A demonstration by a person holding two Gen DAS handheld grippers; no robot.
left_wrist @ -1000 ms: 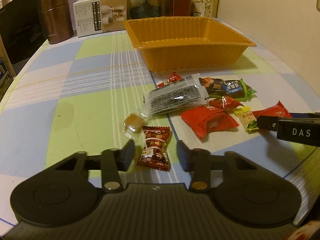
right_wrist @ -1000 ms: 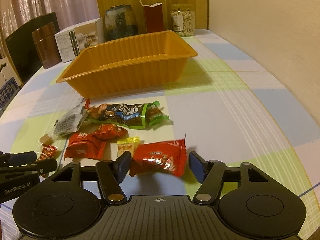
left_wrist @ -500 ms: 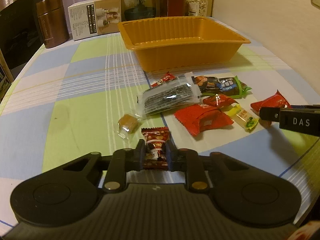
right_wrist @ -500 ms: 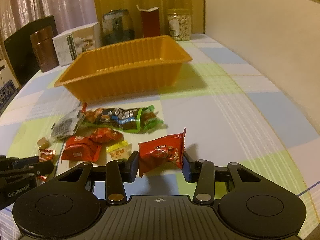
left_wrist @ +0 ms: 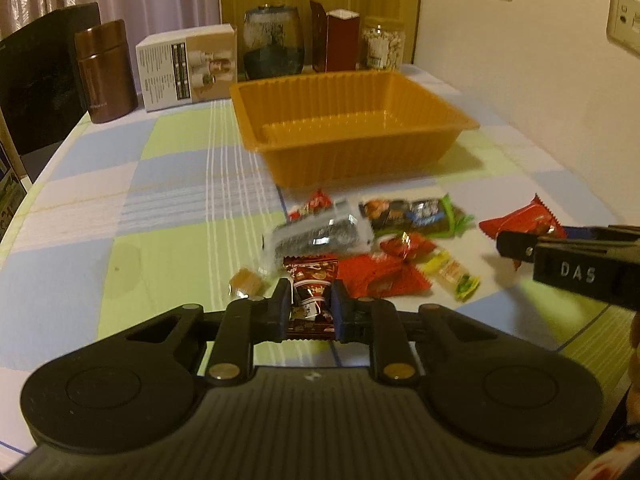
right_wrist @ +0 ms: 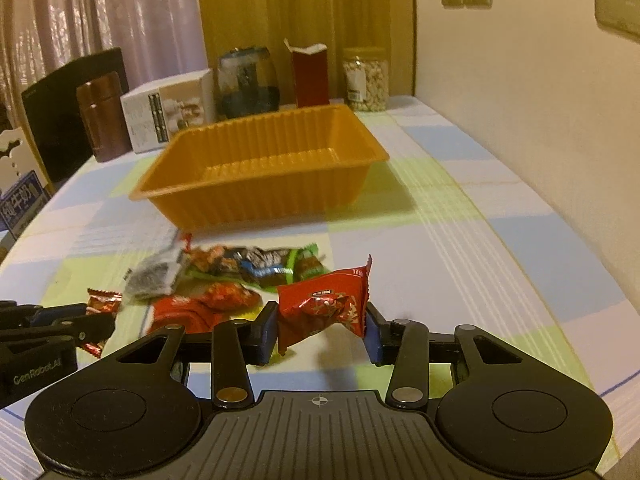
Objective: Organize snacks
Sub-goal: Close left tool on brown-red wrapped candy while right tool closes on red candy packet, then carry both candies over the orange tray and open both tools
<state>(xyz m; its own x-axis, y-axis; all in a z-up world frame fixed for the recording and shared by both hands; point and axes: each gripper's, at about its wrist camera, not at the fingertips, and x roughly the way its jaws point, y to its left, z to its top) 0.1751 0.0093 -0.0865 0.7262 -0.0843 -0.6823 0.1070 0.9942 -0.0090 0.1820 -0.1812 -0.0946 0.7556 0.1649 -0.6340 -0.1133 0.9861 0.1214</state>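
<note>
the left gripper is clamped on a dark red candy, its pads pressing the wrapper's narrow middle so the crimped top stands up between them; the jaws have just been closing on it. the right gripper pinches a bright red snack packet across its width, the packet tilted with one serrated end up, clear of the cloth; its jaws have just been closing too, with the packet between them.

beyond the left fingertips the loose snacks lie in a cluster on the checked tablecloth: a small amber sweet just left of the held candy, a clear pack of dark seaweed, a flat red packet, a small red candy, a yellow sweet and a long green-edged packet. they touch or overlap in places.

behind the cluster stands the orange tray, near it but apart, its floor bare. at the table's far edge are a brown canister, a white box, a glass jar, a dark red carton and a jar of nuts.
</note>
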